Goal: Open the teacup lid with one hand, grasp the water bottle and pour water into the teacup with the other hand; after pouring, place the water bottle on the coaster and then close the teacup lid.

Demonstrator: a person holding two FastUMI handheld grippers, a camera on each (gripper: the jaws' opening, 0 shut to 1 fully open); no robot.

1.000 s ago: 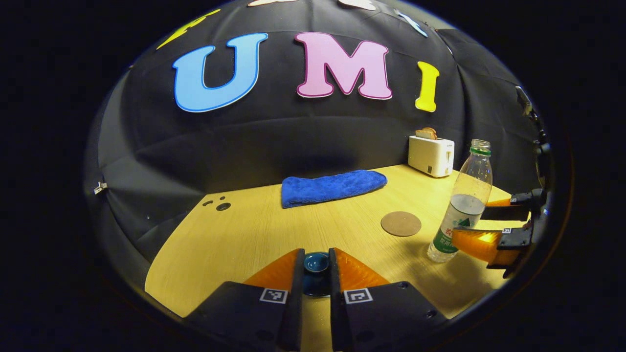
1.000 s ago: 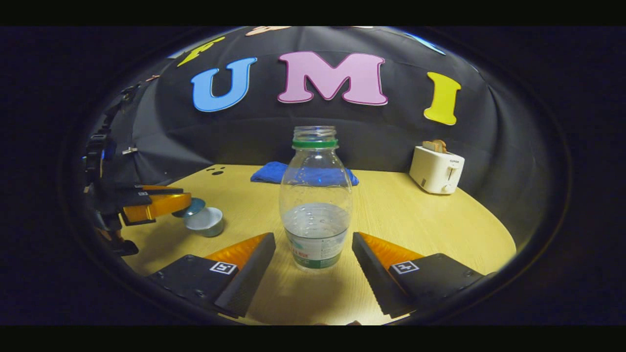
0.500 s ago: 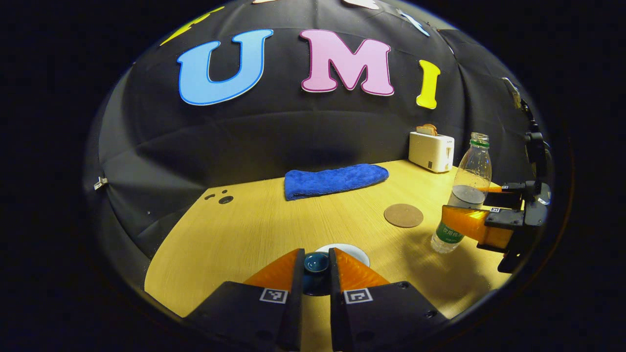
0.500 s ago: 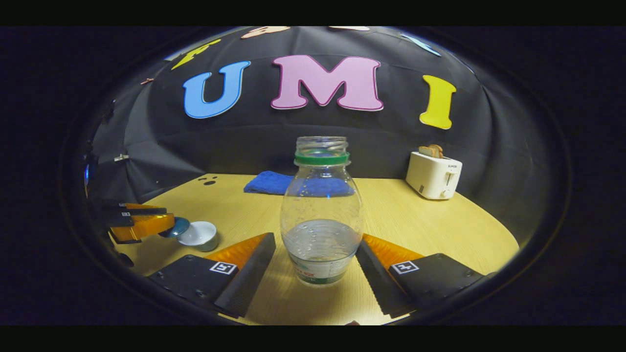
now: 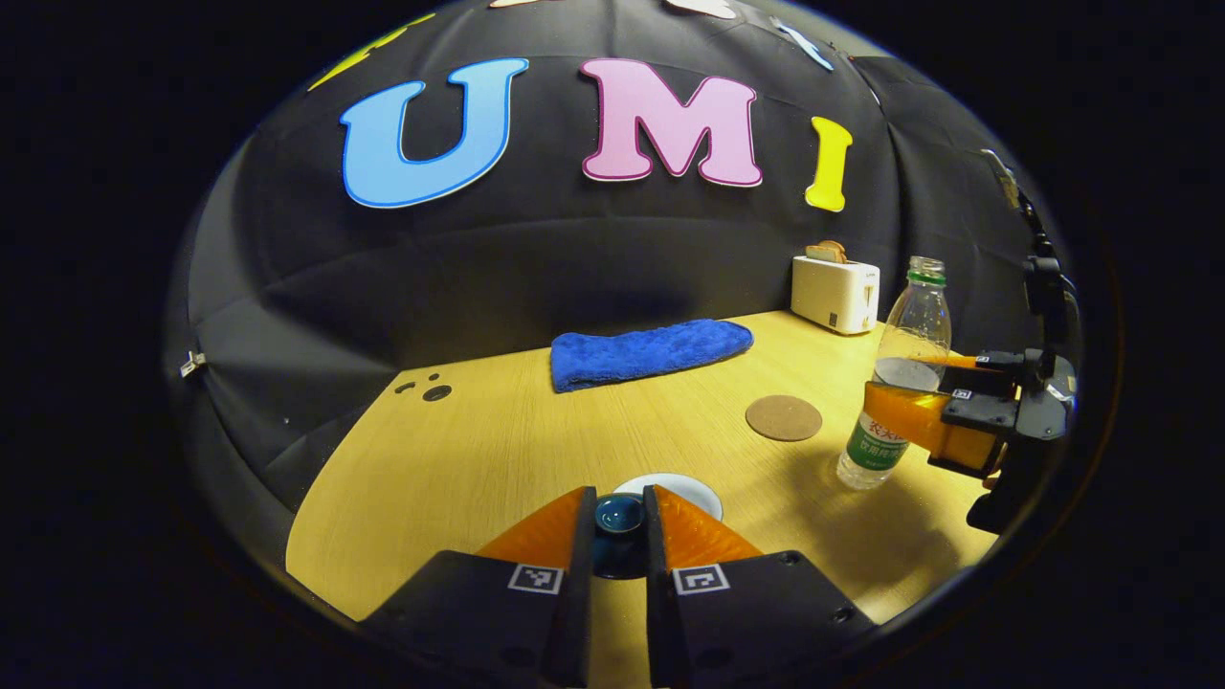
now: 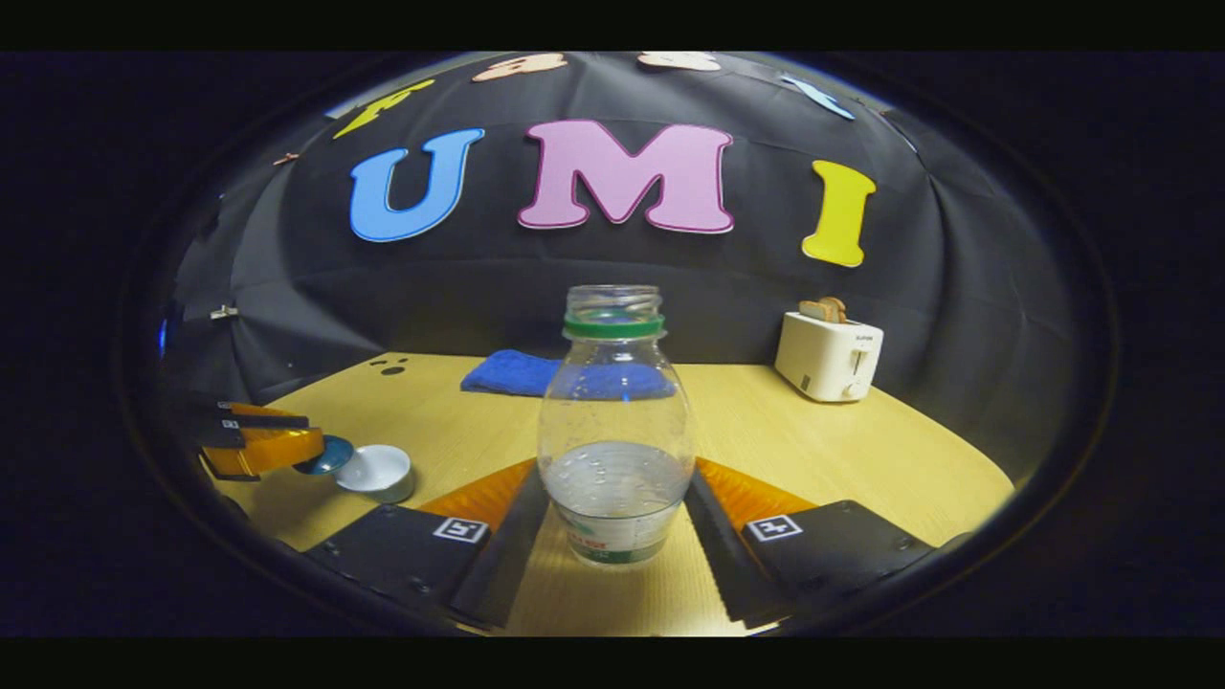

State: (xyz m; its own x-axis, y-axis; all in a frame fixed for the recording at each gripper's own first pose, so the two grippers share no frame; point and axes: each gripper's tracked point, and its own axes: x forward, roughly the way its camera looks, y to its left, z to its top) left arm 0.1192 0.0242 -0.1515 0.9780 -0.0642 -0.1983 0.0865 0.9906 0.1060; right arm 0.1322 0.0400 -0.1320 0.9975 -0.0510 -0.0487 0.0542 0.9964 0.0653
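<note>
We see the water bottle (image 6: pixel 614 421) standing upright at frame centre in the right gripper view, long axis vertical, open neck pointing up at the wall, no cap, green ring under the neck, water roughly a third up. Base looks to sit on the desk (image 6: pixel 842 450); contact line not clear enough for us to call. The right tool (image 6: pixel 612 522) has both fingers closed in against the bottle's lower body, one each side, at label height. In the left gripper view the same bottle (image 5: pixel 898 383) sits at right of frame, leaning slightly left there, with the right tool (image 5: pixel 919 421) clamped across it.

The left tool (image 5: pixel 618 524) is narrow, pinching the dark blue lid (image 5: pixel 618 517) by its knob, bottom centre of the left gripper view. The white teacup (image 5: pixel 681 486) rim peeks out just behind the fingers. In the right gripper view the left tool (image 6: pixel 263 445) is at lower left, lid (image 6: pixel 325 455) tilted at its tip, just beside the open teacup (image 6: pixel 378 472), which stands on the desk, mouth up.

The round cork coaster (image 5: pixel 784 418) lies flat, bare, between teacup and bottle.

Surface: light wood-grain desk. Folded blue towel (image 5: pixel 649 352) at the far edge, white toaster (image 5: pixel 835 293) with bread in its slots at far right, small dark holes (image 5: pixel 428 390) at far left. Black cloth wall behind.
</note>
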